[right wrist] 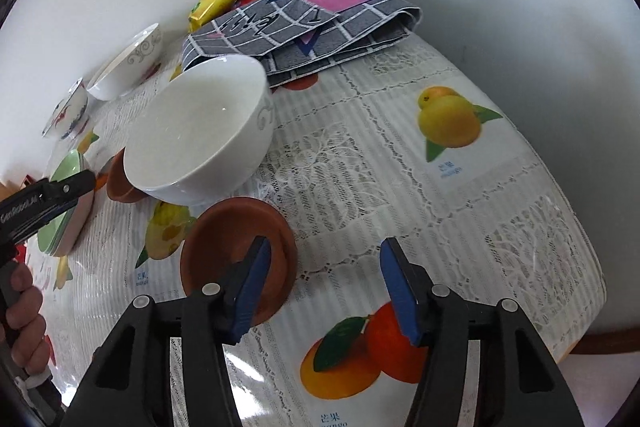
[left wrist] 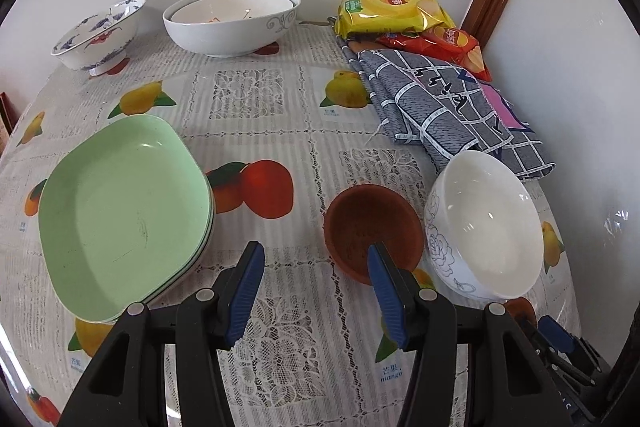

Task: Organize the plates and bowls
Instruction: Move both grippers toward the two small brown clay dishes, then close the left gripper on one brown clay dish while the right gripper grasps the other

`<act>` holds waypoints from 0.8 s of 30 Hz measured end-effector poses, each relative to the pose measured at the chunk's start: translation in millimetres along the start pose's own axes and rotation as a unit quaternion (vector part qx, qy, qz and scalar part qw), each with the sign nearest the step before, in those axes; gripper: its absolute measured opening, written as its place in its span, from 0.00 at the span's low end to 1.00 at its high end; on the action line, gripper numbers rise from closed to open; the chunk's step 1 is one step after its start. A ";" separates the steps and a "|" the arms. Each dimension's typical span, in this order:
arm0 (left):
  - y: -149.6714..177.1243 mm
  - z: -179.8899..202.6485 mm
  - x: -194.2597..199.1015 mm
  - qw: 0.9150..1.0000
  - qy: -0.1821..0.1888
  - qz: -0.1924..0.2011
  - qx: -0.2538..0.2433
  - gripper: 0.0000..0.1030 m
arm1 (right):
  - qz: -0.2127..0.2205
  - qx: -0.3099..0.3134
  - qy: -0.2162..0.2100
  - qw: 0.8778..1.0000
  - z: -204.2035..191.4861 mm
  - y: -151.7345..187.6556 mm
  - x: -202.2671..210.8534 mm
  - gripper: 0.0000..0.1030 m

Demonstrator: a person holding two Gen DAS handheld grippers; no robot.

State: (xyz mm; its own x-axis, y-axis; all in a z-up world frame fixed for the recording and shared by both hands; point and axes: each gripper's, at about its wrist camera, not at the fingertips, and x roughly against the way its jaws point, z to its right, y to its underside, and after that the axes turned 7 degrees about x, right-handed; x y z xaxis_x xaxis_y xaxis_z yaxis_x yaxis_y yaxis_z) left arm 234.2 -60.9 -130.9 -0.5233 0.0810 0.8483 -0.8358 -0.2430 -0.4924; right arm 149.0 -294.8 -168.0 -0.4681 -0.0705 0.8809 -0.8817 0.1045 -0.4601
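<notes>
With both grippers (left wrist: 314, 291) (right wrist: 324, 291) open and empty, you do best to slide the right one's left finger inside the near brown saucer (right wrist: 236, 259), just in front of the white bowl (right wrist: 200, 143), and pinch its rim squarely before lifting.

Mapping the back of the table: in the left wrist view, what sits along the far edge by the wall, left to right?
Blue-patterned bowl → nested white bowls → yellow chip bag → red chip bag, partly under the yellow one's corner.
</notes>
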 end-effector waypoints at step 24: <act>-6.6 9.1 -50.1 0.999 0.003 -0.044 0.002 0.37 | 0.009 0.039 -0.022 0.999 -13.0 -12.0 -20.3 0.30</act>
State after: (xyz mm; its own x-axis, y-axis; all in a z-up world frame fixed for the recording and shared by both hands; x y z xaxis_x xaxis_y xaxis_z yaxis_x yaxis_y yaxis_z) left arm 267.4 -72.1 -168.3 -0.4481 0.1074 0.8875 -0.8781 -0.2392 -0.4144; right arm 169.9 -281.7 -178.9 -0.4853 -0.1132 0.8670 -0.8738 0.0290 -0.4854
